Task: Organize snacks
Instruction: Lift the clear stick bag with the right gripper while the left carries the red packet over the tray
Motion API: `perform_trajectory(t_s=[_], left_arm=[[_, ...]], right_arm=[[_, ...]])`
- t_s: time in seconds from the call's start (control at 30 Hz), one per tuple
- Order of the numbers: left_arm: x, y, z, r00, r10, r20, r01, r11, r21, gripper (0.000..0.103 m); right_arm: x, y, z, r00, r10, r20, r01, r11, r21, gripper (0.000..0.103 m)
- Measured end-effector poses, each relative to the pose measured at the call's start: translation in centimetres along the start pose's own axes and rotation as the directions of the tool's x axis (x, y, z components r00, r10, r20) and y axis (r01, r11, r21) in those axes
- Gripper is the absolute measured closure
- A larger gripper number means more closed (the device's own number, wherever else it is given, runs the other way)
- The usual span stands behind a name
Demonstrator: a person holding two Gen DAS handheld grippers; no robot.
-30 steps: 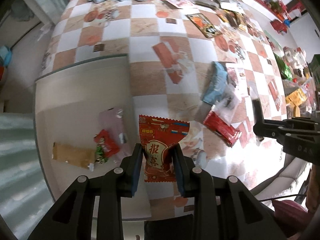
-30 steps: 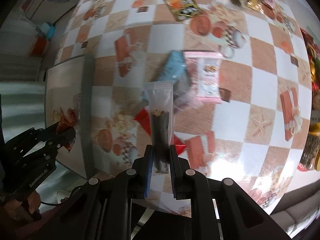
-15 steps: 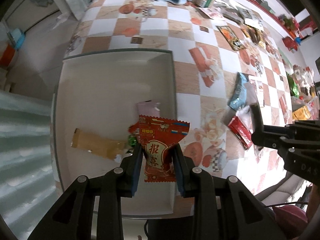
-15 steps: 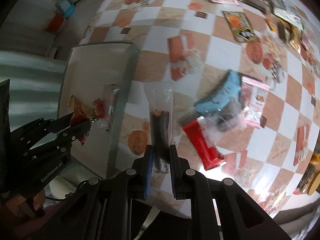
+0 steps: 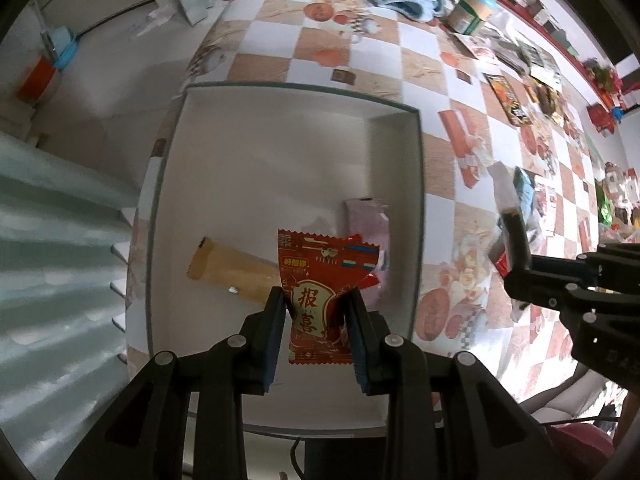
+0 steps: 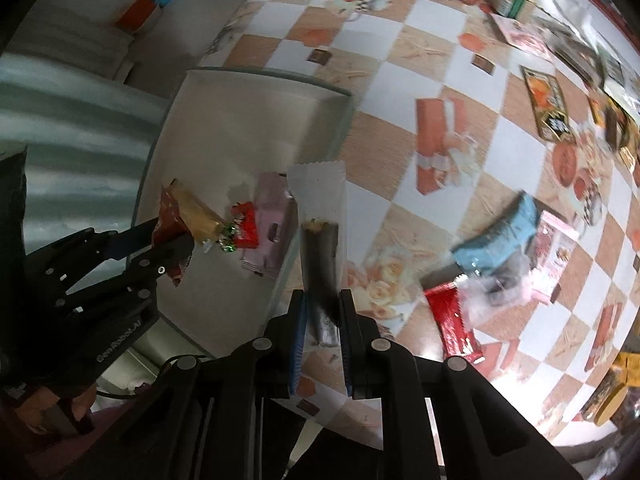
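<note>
The left tool [image 5: 316, 320] was clamped on a red snack packet [image 5: 320, 304] above the white tray [image 5: 256, 184] (a tan bar [image 5: 232, 270] lay under it); the right tool [image 6: 323, 320], beside the tray, gripped a clear-wrapped dark stick [image 6: 320, 256] over the surface [image 6: 400, 88]

Lighting: soft daylight, uneven. Left wrist view bright; white tray [image 5: 256, 168] floor evenly lit, faint shadow along its right wall. Right wrist view dimmer, dark at left. Glare: white patch on checked tablecloth [image 6: 516, 364] near lower right. Blur: motion smear on blue packet [image 6: 500, 236] and table edge items. Distortion: strong fisheye curve, black corner vignetting.
</note>
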State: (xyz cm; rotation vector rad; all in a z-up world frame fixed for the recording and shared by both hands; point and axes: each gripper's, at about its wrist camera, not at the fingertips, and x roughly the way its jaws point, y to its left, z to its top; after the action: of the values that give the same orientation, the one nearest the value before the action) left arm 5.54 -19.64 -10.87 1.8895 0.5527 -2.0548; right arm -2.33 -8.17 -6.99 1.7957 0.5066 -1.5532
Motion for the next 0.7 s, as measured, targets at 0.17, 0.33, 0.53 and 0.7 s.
perform_trajectory(t_s=[0.17,0.33,0.53,0.7], left_arm=[[0.1,1.1,0.0,1.000,0.008,0.000,-0.008,1.000,-0.024,0.070],[0.1,1.9,0.0,1.000,0.025,0.010,-0.025,0.999,-0.041,0.070],[0.4,2.7,0.3,0.999,0.038,0.010,-0.037,0.998,-0.059,0.070],[0.8,3.4,0.8,0.999,0.042,0.002,-0.042,0.997,-0.069,0.070]], right_arm=[[0.1,1.4,1.3,1.000,0.003,0.003,-0.003,1.000,-0.026,0.086],[0.7,2.9,2.8,1.000,0.006,0.000,-0.006,0.999,-0.050,0.086],[1.4,4.2,3.8,1.000,0.006,-0.012,-0.007,0.997,-0.075,0.086],[2.1,4.6,4.5,0.999,0.006,-0.032,-0.009,0.997,-0.080,0.086]])
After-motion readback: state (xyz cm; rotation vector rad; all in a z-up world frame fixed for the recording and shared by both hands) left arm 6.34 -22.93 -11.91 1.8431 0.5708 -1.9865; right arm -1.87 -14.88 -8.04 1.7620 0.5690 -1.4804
